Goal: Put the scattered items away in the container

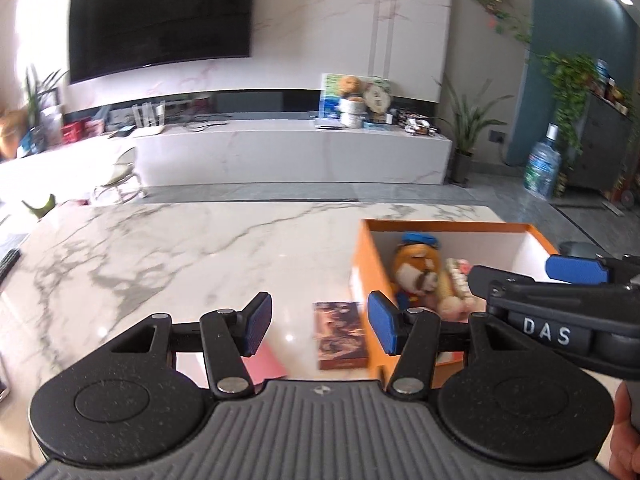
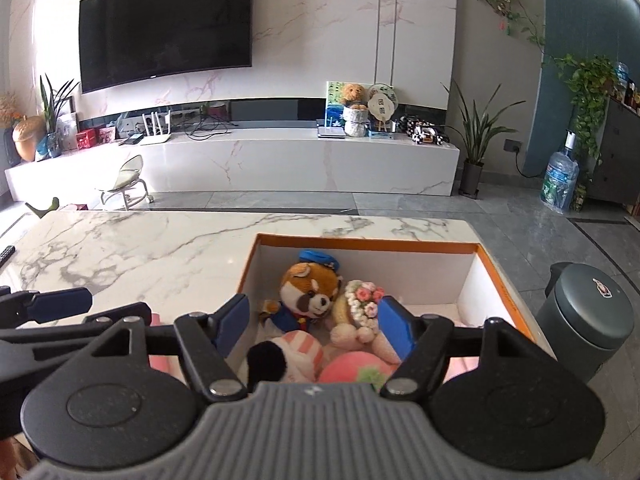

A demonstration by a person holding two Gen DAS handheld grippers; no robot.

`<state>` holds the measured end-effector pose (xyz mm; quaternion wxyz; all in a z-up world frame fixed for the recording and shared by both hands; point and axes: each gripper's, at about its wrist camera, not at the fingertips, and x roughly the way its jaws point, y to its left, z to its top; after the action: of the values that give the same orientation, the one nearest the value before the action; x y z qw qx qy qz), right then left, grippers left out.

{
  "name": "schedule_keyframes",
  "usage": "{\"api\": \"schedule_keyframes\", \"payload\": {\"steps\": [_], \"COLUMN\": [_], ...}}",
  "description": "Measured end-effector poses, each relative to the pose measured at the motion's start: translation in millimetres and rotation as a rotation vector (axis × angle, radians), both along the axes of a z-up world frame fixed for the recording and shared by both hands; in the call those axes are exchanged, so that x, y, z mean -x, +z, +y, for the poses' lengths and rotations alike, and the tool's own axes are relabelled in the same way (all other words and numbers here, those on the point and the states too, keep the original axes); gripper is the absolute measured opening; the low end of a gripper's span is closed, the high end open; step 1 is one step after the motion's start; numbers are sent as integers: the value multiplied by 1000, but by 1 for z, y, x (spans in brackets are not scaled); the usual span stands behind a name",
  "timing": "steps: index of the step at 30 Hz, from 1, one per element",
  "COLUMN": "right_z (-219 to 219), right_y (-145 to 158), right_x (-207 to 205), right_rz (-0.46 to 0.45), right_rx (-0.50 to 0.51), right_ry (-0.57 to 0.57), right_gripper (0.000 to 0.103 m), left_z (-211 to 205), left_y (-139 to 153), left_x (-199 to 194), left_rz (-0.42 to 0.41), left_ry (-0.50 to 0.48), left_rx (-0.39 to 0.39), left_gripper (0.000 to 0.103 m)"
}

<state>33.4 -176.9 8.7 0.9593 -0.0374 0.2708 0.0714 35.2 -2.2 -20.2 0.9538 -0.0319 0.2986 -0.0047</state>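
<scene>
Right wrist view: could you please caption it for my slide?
Open right gripper above orange box holding plush toys on marble table.

Daylight is flooding in from your left, blowing out that edge and glaring off the marble table (image 1: 168, 248). Your left wrist view is smearing with motion blur while the right is staying sharp. Fisheye is bowing the TV (image 2: 166, 26) and walls at the edges.
</scene>
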Motion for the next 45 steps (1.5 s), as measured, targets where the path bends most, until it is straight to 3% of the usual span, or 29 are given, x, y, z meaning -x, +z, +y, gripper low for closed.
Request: {"api": "schedule_keyframes", "payload": {"steps": [7,13,23,29,38,45], "right_z": [59,96,128,137,160,181], "right_y": [-7,-28,-73,-95,-115,-124], "right_x": [8,7,-15,-39,-61,-59], "right_rz": [-3,36,149,195,142,55], "right_rx": [29,65,111,145,257,384], "right_ry": [110,151,163,164,226,324], "right_gripper": [77,79,79,86,94,92], "left_z": [59,97,127,132,134,134], "left_y": [-14,-30,-66,-83,-103,-116], "left_x": [9,15,-2,-22,-53,-73], "left_rz": [45,90,184,226,278,323], "left_ry": [118,161,194,193,204,189], "left_rx": [45,76,106,131,149,199], "left_gripper": [68,72,72,72,72,72]}}
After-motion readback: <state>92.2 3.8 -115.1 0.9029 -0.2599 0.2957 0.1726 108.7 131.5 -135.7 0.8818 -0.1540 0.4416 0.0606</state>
